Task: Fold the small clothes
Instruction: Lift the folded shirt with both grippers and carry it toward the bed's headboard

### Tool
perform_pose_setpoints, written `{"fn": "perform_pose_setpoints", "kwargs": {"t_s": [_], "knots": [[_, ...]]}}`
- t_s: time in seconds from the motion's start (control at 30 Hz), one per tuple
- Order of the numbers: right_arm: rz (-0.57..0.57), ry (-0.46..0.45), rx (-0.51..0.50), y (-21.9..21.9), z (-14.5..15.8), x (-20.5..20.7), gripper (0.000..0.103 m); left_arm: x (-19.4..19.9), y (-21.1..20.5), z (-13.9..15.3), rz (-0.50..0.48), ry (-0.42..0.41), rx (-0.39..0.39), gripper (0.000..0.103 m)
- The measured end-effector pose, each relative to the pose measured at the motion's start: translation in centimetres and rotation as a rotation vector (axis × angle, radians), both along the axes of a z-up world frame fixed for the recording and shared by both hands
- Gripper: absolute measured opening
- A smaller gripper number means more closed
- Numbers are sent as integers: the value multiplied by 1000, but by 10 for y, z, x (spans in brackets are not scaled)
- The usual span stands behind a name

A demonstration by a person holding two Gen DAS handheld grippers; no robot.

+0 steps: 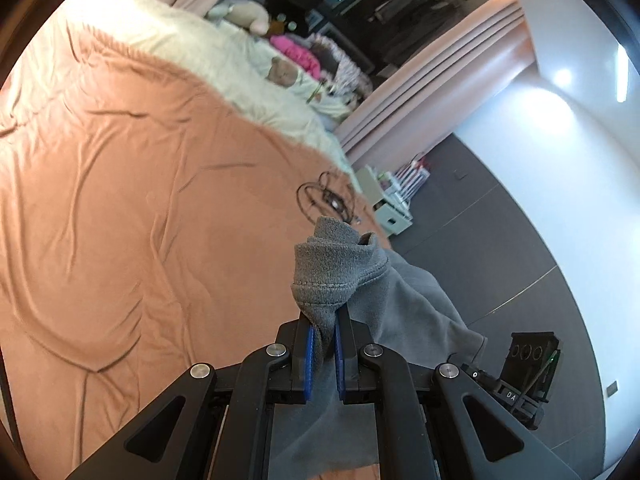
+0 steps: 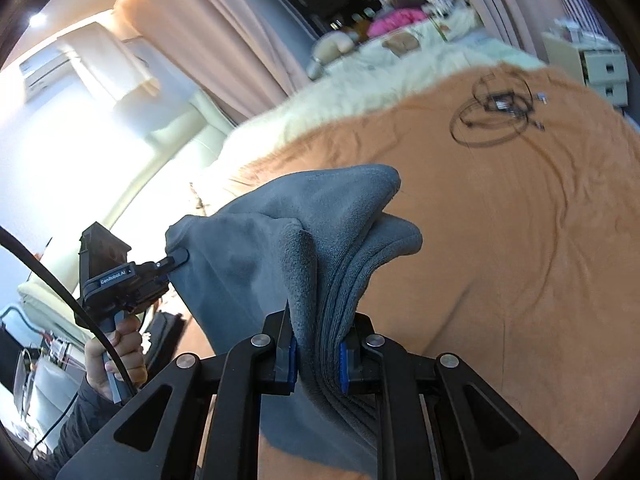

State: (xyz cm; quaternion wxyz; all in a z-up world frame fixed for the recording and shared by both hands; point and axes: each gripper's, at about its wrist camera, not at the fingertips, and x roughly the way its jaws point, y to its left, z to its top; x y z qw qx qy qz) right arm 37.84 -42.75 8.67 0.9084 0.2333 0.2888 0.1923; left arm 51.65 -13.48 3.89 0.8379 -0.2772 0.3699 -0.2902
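A: What are the fingers doing?
B: The left gripper (image 1: 323, 340) and the right gripper (image 2: 318, 354) are each clamped on an edge of the grey garment (image 2: 280, 236), held up above the bed (image 1: 120, 200).
A: Room around it?
B: Open orange bedspread; a coiled black cable (image 2: 496, 116) lies near its far edge.
A: The garment?
B: Thick, bunched, hanging between them.

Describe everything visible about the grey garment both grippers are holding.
The grey garment looks like soft fleece or knit, with a stitched hem visible in the left wrist view. It hangs lifted above the orange bedspread, stretched between both tools. The left gripper is shut on one bunched edge; the right gripper is shut on several stacked layers. Fabric puffs up past the fingers and drapes below. Its type and full shape cannot be told.
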Motion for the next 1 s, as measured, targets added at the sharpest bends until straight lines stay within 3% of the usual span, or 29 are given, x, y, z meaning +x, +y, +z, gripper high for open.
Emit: {"fn": "perform_pose_setpoints", "kwargs": {"t_s": [0.23, 0.47, 0.73, 1.0], "knots": [[26, -81, -26, 20, 29, -60, 11, -47, 30, 42, 24, -86, -38, 8], [66, -135, -62, 56, 53, -81, 11, -86, 74, 79, 69, -150, -58, 8], [164, -193, -105, 104, 67, -83, 11, -140, 137, 109, 135, -211, -82, 8], [232, -225, -135, 149, 75, -79, 11, -190, 208, 120, 208, -249, -95, 8]]}}
